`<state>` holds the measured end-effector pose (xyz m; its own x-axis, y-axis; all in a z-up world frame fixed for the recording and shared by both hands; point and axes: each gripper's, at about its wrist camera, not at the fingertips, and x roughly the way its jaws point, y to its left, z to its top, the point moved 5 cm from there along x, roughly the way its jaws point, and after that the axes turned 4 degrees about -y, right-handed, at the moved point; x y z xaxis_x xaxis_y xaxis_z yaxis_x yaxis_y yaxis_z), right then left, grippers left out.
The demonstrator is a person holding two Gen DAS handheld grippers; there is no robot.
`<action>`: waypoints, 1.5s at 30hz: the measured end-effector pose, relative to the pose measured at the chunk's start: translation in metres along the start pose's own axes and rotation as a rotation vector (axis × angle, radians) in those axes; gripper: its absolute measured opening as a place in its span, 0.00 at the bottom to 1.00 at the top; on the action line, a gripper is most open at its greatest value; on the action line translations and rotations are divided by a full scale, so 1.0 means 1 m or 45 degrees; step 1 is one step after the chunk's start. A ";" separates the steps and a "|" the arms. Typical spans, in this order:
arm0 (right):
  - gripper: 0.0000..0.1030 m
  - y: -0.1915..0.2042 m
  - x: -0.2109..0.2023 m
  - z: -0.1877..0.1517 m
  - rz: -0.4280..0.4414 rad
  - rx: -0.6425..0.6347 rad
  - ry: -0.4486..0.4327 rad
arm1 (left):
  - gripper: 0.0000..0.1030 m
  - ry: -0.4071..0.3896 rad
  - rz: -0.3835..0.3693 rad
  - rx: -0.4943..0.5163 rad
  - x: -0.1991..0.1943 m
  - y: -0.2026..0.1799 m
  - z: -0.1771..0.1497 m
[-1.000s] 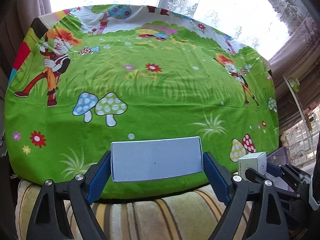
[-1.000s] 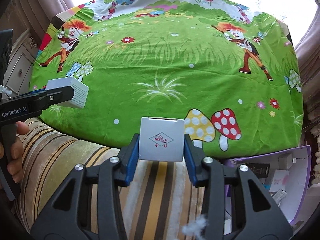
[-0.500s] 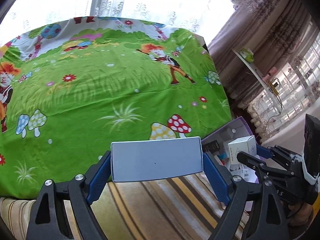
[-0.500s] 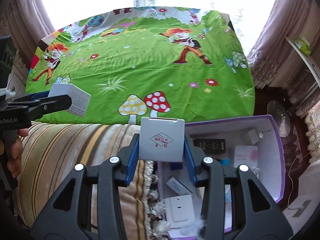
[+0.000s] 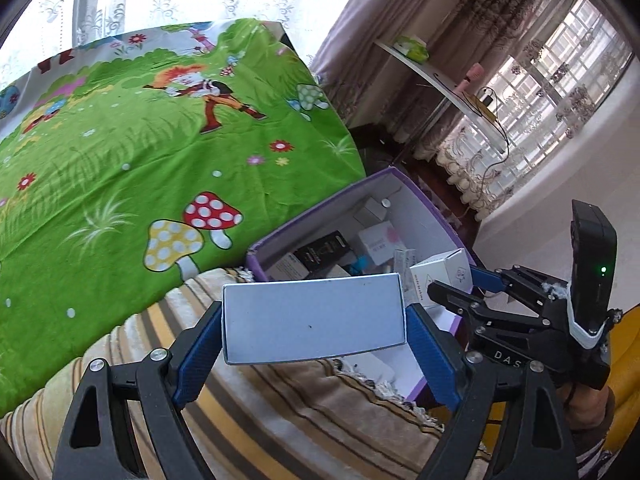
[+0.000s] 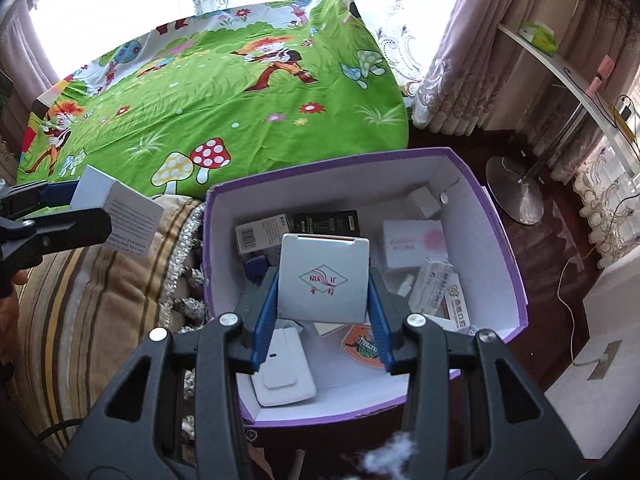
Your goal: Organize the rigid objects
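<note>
— Bright window light falls across a bed under a green cartoon-print sheet (image 6: pixel 224 92) with mushrooms and flowers; where are we holding things?

— Beside the bed's foot, over a striped tan blanket (image 5: pixel 280 396) and an open purple-walled cardboard box (image 6: pixel 496 216) on the dark floor. Our left tongs (image 5: pixel 314 322) pinch a flat pale grey-blue rectangular carton (image 5: pixel 312 316); its long axis runs crosswise between the blue pads, broad face toward the camera.

— And the other pair?

— Our right tongs (image 6: pixel 324 280) grip a smaller white squarish carton with a red-and-green diamond logo (image 6: pixel 324 276), upright, tilted slightly, directly above the box's interior. These stand narrower than the left pair, pads pressed on both side edges.

— Room inside?

— The far half is crowded with small white and black packages; a white flat device (image 6: pixel 284 372) lies near the closest wall, with bare white floor beside it. Our left carton hangs above the blanket, just short of the box's rim.
</note>
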<state>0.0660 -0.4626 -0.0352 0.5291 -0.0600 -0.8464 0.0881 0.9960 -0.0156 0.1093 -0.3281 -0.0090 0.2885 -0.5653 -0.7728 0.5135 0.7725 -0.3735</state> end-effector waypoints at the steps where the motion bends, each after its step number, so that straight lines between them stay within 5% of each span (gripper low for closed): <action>1: 0.45 -0.003 0.000 -0.003 -0.006 0.008 0.004 | 0.86 0.005 -0.008 0.010 0.002 -0.006 -0.001; 13: 0.46 -0.035 -0.002 -0.029 -0.068 0.111 0.003 | 0.86 0.107 -0.110 0.009 0.026 -0.046 -0.018; 20: 0.68 -0.037 -0.008 -0.033 -0.096 0.122 -0.023 | 0.88 0.192 -0.111 -0.098 0.036 -0.041 -0.030; 45: 0.72 -0.047 -0.008 -0.043 -0.182 0.208 -0.025 | 0.98 0.105 -0.066 -0.092 0.028 -0.047 -0.047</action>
<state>0.0210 -0.5060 -0.0508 0.5174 -0.2031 -0.8313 0.2982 0.9533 -0.0473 0.0551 -0.3665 -0.0374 0.1943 -0.5817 -0.7899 0.4657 0.7634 -0.4476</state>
